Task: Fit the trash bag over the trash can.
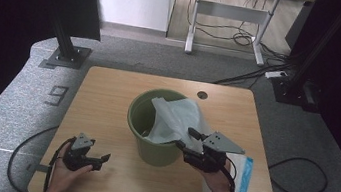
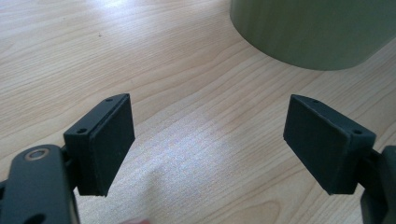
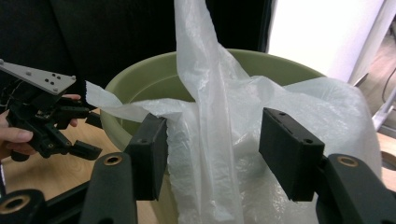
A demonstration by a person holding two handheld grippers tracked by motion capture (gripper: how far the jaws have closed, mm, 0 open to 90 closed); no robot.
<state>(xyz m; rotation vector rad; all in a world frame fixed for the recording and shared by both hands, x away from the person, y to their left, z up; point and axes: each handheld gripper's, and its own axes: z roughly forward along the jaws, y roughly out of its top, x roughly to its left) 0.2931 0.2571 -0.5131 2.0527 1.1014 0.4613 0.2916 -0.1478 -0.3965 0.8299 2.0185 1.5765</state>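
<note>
Right gripper fingers stand apart around a white bag draped over the green bin at table centre. At 7 o'clock, left gripper fingers gape, empty.

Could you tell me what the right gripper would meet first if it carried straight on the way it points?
Most likely the white plastic bag draped over the green bin's rim, already between its open jaws.
</note>
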